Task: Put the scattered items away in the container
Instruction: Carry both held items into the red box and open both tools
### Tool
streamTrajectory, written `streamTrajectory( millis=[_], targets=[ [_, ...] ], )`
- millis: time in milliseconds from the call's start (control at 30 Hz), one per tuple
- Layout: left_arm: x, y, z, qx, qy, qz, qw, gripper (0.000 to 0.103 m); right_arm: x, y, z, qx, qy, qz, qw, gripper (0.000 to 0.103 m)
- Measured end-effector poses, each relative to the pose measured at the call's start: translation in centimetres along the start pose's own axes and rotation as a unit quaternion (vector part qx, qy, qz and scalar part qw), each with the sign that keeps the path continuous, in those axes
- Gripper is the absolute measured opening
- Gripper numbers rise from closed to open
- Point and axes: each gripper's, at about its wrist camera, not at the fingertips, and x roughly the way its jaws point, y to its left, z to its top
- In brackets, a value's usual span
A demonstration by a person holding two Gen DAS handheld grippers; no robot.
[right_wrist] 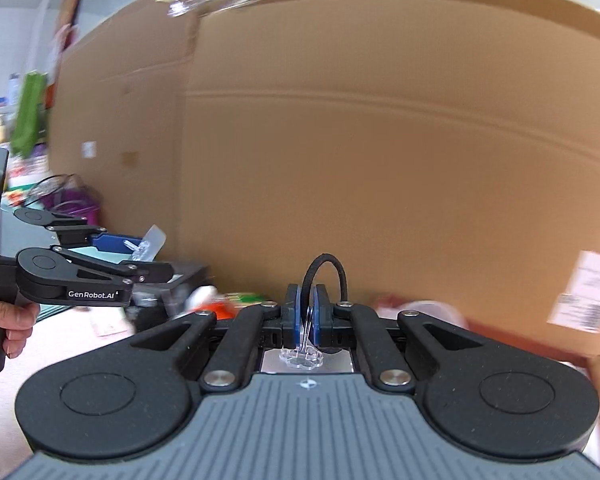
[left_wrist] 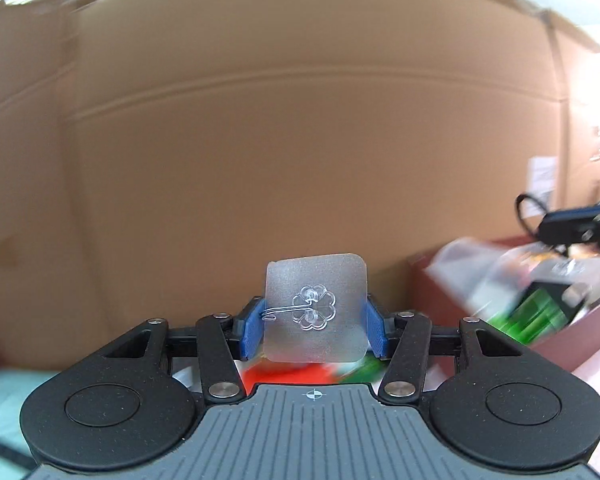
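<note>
— Left wrist view: what sits in the left claw (left_wrist: 315,330)?
— A frosted, translucent square adhesive hook pad (left_wrist: 316,312) with rounded corners, a clear clover-shaped boss and a thin wire hook at its middle. The ribbed blue pads (left_wrist: 253,330) pinch its two side edges, holding it upright.
— And the container?
— A dark red open box (left_wrist: 580,340) lies to the right, blurred, with clear plastic bags and a green packet inside.
— The right claw (right_wrist: 309,316)?
— Pressed together on the wire hook of a second clear adhesive hook plate (right_wrist: 304,358), which lies flat near the camera. A black cord loop (right_wrist: 326,270) arches above the fingers.
— Any writing?
— "GenRobot.AI" in white on the left claw's black arm. A smooth brown corrugated cardboard wall (right_wrist: 380,140) carries a blurred white label (right_wrist: 588,292), unreadable.
</note>
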Motion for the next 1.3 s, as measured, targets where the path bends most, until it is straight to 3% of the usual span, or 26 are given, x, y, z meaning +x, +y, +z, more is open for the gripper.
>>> streamTrajectory(
  millis=[133, 300, 633, 700, 767, 867, 900, 933, 1000, 1300],
  targets=[
    [2.6, -4.8, 2.5, 0.021, -0.008, -0.049, 0.9985, 0.053, -0.8, -4.4, -0.4, 0.023, 0.006, -0.042, 0.999, 0.007],
    [4.7, -9.8, 3.9, 0.05, 0.001, -0.093, 0.9944, 0.053, 0.5, -8.6, -0.5, 0.045, 0.022, -0.065, 0.997, 0.007],
    [7.4, -13.2, 2.2, 0.068, 0.05, -0.111, 0.9902, 0.056, 4.3, -11.1, -2.7, 0.061, 0.063, -0.076, 0.993, 0.007],
    [8.0, -13.5, 1.9, 0.07, 0.062, -0.114, 0.989, 0.059, 4.9, -11.3, -3.0, 0.062, 0.07, -0.079, 0.992, 0.007],
    [8.5, -13.7, 1.7, 0.072, 0.068, -0.112, 0.9887, 0.08, 5.3, -11.4, -3.3, 0.06, 0.074, -0.081, 0.992, 0.007],
    [8.4, -13.7, 1.6, 0.074, 0.058, -0.106, 0.9898, 0.093, 5.6, -11.4, -3.5, 0.057, 0.073, -0.089, 0.992, 0.009],
    [8.0, -13.7, 1.6, 0.077, 0.053, -0.102, 0.9904, 0.094, 5.6, -11.4, -3.4, 0.055, 0.07, -0.094, 0.992, 0.018],
    [7.9, -13.7, 1.7, 0.079, 0.049, -0.098, 0.9908, 0.096, 5.4, -11.4, -3.4, 0.052, 0.065, -0.096, 0.992, 0.036],
    [7.3, -13.3, 2.0, 0.077, 0.044, -0.101, 0.9909, 0.097, 4.9, -11.4, -3.3, 0.051, 0.049, -0.098, 0.993, 0.057],
    [5.3, -12.0, 2.3, 0.057, 0.012, -0.081, 0.995, 0.097, 3.1, -11.2, -2.3, 0.053, 0.004, -0.109, 0.993, 0.056]
  ],
)
